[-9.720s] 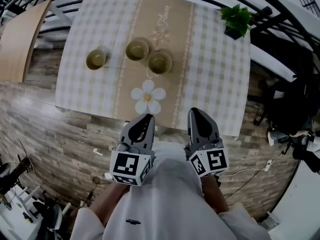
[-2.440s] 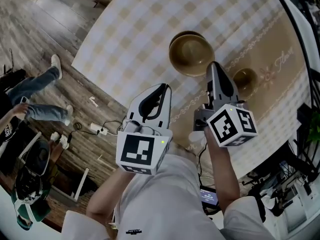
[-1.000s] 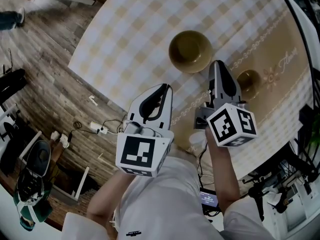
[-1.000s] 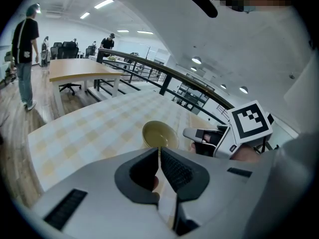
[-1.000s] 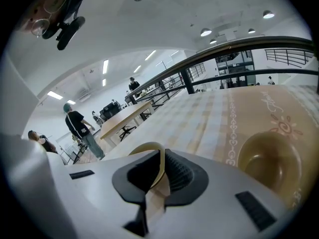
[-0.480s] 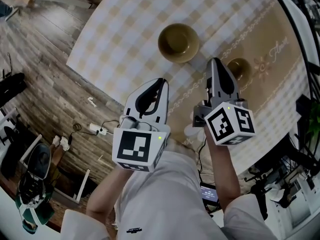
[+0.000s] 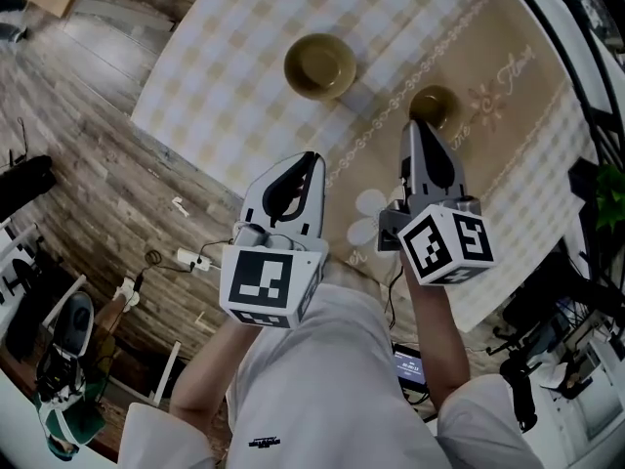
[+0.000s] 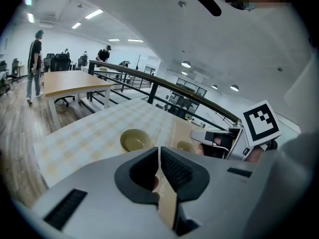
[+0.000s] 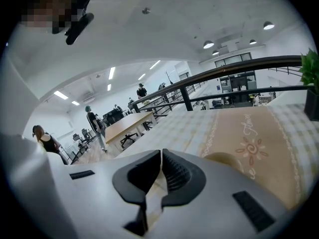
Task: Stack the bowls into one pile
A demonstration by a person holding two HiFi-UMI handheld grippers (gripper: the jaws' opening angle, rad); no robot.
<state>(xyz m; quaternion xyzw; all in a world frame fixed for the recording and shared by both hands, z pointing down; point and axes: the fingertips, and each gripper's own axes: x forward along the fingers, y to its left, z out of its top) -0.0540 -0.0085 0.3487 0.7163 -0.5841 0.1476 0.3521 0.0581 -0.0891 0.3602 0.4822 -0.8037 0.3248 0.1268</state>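
An olive-green bowl (image 7: 320, 64) stands on the checked tablecloth (image 7: 234, 37). A smaller olive bowl (image 7: 436, 106) sits on the beige runner to its right. My right gripper (image 7: 410, 127) hovers just short of the smaller bowl, shut and empty. My left gripper (image 7: 311, 157) is also shut and empty, nearer me and below the larger bowl. In the left gripper view, both the larger bowl (image 8: 134, 140) and the smaller bowl (image 8: 186, 146) lie beyond the closed left gripper (image 8: 159, 156), with the right gripper (image 8: 219, 138) beside them. In the right gripper view, the right gripper (image 9: 161, 158) hides most of the smaller bowl (image 9: 227, 159).
A daisy print (image 7: 369, 206) marks the runner between my grippers. The table's left edge drops to wood flooring with a power strip and cable (image 7: 186, 259). A green plant (image 7: 613, 184) stands at the far right. A dark railing (image 8: 164, 86) runs behind the table.
In the head view both bowls have shifted up and left. The smaller bowl, earlier to the right of my right gripper, now lies just past its tip. Both grippers stay shut.
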